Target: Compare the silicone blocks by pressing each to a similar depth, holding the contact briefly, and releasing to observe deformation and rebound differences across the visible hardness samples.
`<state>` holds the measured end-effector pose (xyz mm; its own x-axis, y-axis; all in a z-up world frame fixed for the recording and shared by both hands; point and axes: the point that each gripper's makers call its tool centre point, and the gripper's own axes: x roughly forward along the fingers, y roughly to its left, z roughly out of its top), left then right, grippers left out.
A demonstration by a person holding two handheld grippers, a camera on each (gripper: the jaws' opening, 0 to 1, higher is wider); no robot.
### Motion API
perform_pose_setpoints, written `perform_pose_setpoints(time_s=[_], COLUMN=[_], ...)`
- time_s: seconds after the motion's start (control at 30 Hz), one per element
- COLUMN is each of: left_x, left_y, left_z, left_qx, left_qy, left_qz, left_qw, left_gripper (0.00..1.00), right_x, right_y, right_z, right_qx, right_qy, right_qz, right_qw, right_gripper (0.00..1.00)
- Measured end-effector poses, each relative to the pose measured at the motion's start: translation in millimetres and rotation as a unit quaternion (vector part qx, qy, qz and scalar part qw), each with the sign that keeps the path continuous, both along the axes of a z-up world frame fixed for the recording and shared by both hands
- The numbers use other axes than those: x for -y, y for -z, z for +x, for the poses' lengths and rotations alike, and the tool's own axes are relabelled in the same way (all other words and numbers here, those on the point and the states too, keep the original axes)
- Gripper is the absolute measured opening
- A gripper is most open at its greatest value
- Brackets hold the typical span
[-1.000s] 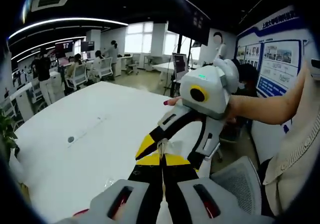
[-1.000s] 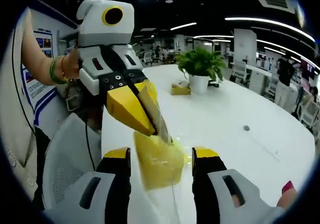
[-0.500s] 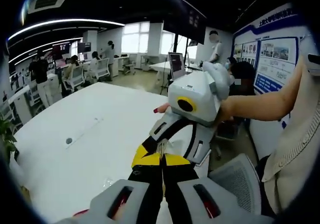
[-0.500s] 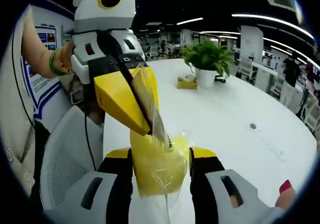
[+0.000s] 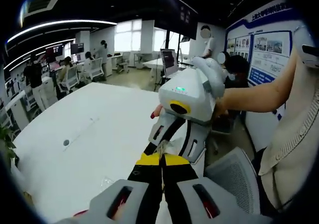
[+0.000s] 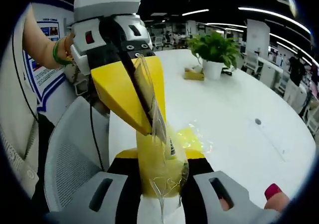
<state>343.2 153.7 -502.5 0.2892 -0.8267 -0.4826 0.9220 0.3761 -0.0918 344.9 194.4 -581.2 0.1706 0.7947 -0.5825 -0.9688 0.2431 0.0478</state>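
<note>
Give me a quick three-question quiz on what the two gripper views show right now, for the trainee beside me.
1. True or false: the right gripper has its jaws closed on the yellow silicone block.
2. What is the left gripper pinching? A) the clear plastic wrap on the block B) the potted plant C) the chair back
3. Fill in: the potted plant stands on the white ____.

Key: 1 true; 2 A; 3 table.
</note>
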Motion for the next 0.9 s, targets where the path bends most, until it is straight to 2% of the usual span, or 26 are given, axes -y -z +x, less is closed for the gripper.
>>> perform_pose_setpoints(time_s=[0.07, 0.4, 0.43, 0.5, 0.57, 0.6, 0.67, 0.77, 0.8, 0.87, 0.9], left_x=[0.8, 4.2, 4.1, 4.1, 3.9, 4.0, 3.2, 1.9, 1.6, 0.6, 0.2], left_y=[-1.1, -2.2, -1.9, -0.6, 0.4, 1.4, 2.8, 4.6, 4.8, 5.4, 5.4], left_z=[-2.5, -8.9, -9.2, -10.2, -11.6, -12.5, -13.6, -13.8, -13.7, -14.5, -14.5], left_qx=[0.013, 0.027, 0.026, 0.027, 0.028, 0.027, 0.036, 0.032, 0.032, 0.031, 0.031], left_qy=[0.009, 0.024, 0.026, 0.029, 0.035, 0.037, 0.045, 0.046, 0.046, 0.048, 0.048], left_qz=[0.002, 0.003, 0.003, 0.006, 0.006, 0.008, 0.015, 0.018, 0.019, 0.019, 0.019], left_qw=[0.9999, 0.9994, 0.9993, 0.9992, 0.9990, 0.9989, 0.9982, 0.9983, 0.9982, 0.9982, 0.9982], left_gripper=[0.00, 0.00, 0.00, 0.00, 0.00, 0.00, 0.00, 0.00, 0.00, 0.00, 0.00], right_x=[0.7, 4.8, 5.4, 5.2, 5.3, 5.5, 5.0, 3.7, 3.6, 3.1, 2.6], right_y=[-0.9, -1.5, 0.2, 0.8, 2.0, 3.9, 4.8, 7.5, 7.3, 8.0, 8.0], right_z=[-0.8, -3.0, -6.5, -6.4, -8.7, -11.8, -11.5, -17.0, -15.6, -18.0, -16.5], right_qx=[-0.005, 0.003, -0.011, -0.008, -0.012, -0.025, -0.026, -0.053, -0.046, -0.049, -0.038], right_qy=[0.008, 0.038, 0.039, 0.042, 0.040, 0.040, 0.042, 0.042, 0.045, 0.043, 0.042], right_qz=[0.000, -0.011, -0.013, -0.014, -0.014, -0.017, -0.018, -0.017, -0.016, -0.016, -0.015], right_qw=[1.0000, 0.9992, 0.9991, 0.9990, 0.9990, 0.9987, 0.9986, 0.9975, 0.9978, 0.9977, 0.9983], right_gripper=[0.21, 0.15, 0.15, 0.14, 0.14, 0.14, 0.14, 0.14, 0.14, 0.14, 0.14])
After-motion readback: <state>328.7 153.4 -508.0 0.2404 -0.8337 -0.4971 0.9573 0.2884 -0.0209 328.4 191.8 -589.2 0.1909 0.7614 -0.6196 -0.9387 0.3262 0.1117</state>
